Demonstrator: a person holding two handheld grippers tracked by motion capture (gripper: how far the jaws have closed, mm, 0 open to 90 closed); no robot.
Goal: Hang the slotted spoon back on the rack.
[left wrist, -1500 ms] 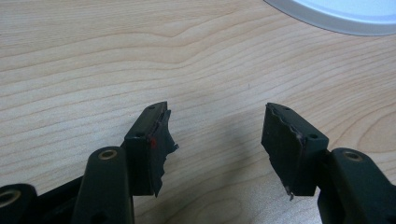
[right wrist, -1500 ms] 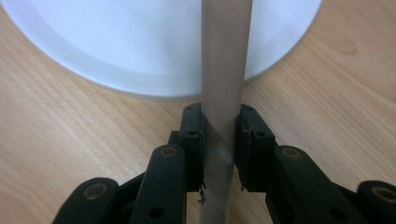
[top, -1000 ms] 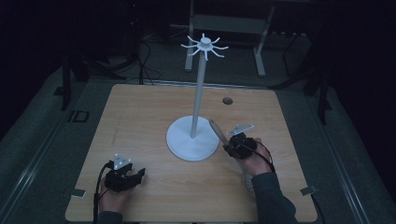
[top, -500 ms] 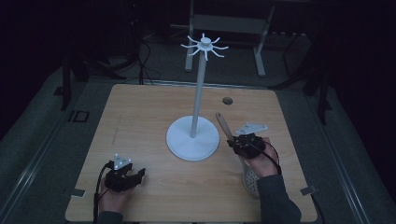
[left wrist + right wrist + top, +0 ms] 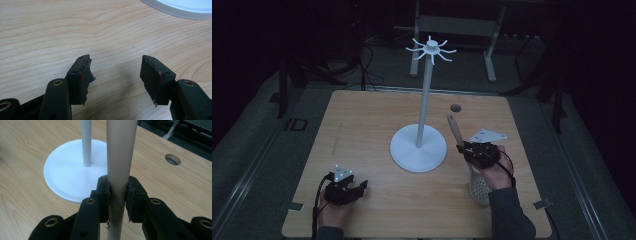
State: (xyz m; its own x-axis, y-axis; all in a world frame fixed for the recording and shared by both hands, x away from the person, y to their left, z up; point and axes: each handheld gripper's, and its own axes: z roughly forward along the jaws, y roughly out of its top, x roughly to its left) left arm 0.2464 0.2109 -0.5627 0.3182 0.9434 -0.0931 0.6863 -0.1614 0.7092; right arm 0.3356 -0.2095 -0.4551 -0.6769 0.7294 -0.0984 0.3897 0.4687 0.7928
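A white stand (image 5: pixel 418 147) with a round base, a tall pole and hooks at its top (image 5: pixel 431 48) stands mid-table. My right gripper (image 5: pixel 464 148) is shut on the beige handle of a slotted spoon (image 5: pixel 455 131), to the right of the base. The spoon's perforated head (image 5: pixel 481 188) hangs low near the person's wrist, its handle pointing up and away. In the right gripper view the handle (image 5: pixel 120 157) runs upward between the pads, with the stand's base (image 5: pixel 72 172) behind. My left gripper (image 5: pixel 361 188) rests at the front left, open, over bare wood (image 5: pixel 112 50).
The wooden table (image 5: pixel 362 120) has a round cable hole (image 5: pixel 455 107) at its back right. Dark floor, cables and a metal frame (image 5: pixel 457 25) lie beyond the far edge. The stand's base edge (image 5: pixel 180 7) lies just ahead of my left gripper.
My right gripper has risen and moved right with the spoon, whose handle now stands steeper. The left gripper has stayed put.
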